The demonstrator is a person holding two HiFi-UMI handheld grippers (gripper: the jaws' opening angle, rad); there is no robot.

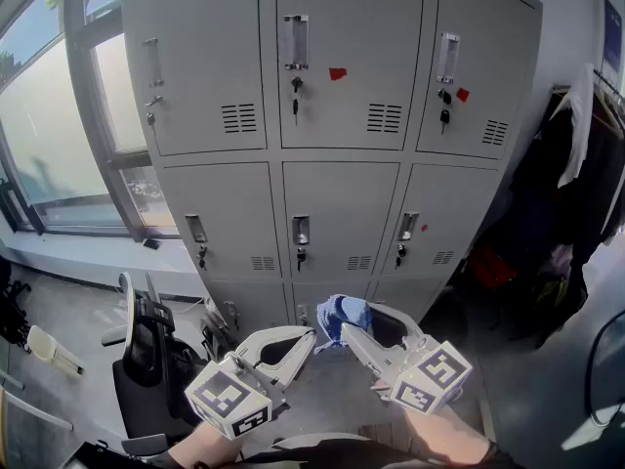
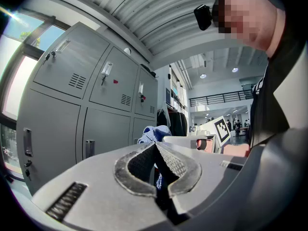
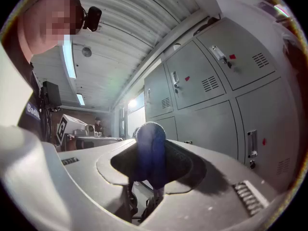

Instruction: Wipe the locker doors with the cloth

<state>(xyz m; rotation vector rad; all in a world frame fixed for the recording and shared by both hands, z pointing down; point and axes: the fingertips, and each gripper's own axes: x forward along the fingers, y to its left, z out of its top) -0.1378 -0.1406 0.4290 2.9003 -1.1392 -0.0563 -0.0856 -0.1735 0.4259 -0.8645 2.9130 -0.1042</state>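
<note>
Your right gripper (image 1: 348, 332) clamps the blue cloth (image 1: 341, 313), lower centre | left gripper (image 1: 309, 338) pinched together, empty | locker doors (image 1: 340, 213) above, not yet touched | risk: bunched cloth slips free under wiping pressure

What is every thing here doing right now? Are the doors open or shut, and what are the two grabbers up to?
locker doors: all shut.
keys: hanging from locks in the top doors.
blue cloth: bunched up, pinched in the right gripper, not on a door yet.
right gripper: shut on the blue cloth.
left gripper: shut, nothing in it.
clothes: hanging beside the lockers.
</note>
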